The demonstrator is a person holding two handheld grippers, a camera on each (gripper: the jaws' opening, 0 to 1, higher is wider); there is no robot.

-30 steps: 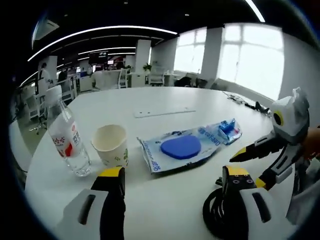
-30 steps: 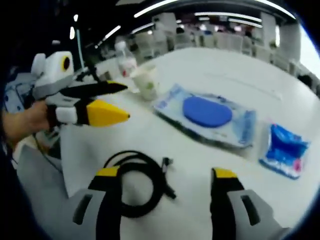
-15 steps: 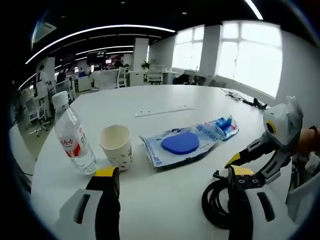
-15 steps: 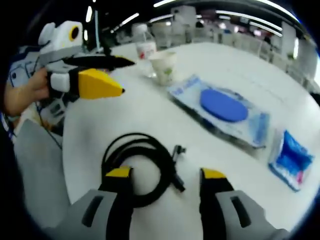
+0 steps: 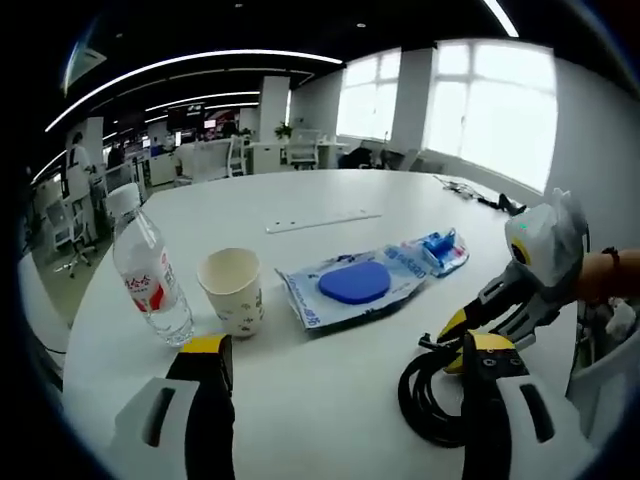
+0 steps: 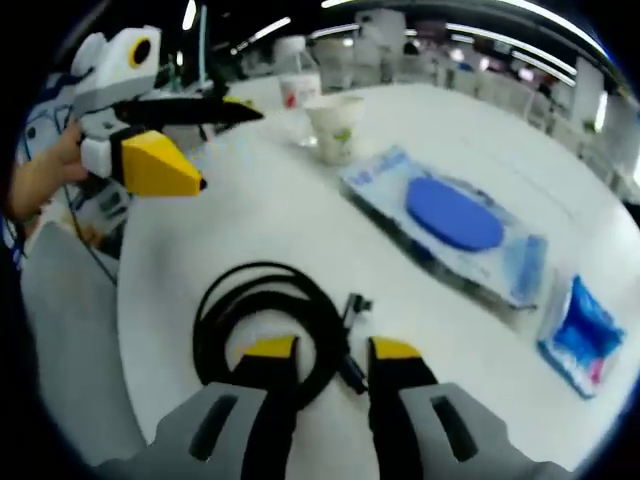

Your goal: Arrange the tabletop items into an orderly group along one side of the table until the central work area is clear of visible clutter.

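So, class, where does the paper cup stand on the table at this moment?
In the left gripper view the paper cup stands upright on the white table, between the water bottle on its left and the wet-wipes pack on its right, apart from both.

White round counter (image 5: 330,200). Near one edge: clear water bottle (image 5: 145,273) upright, paper cup (image 5: 232,290) just beside it. Toward middle: flat wipes pack (image 5: 350,287) with blue lid, small blue packet (image 5: 438,251) touching its far end. Coiled black cable (image 6: 268,322) near edge closest to cameras. Thin white strip (image 5: 322,221) farther toward centre.
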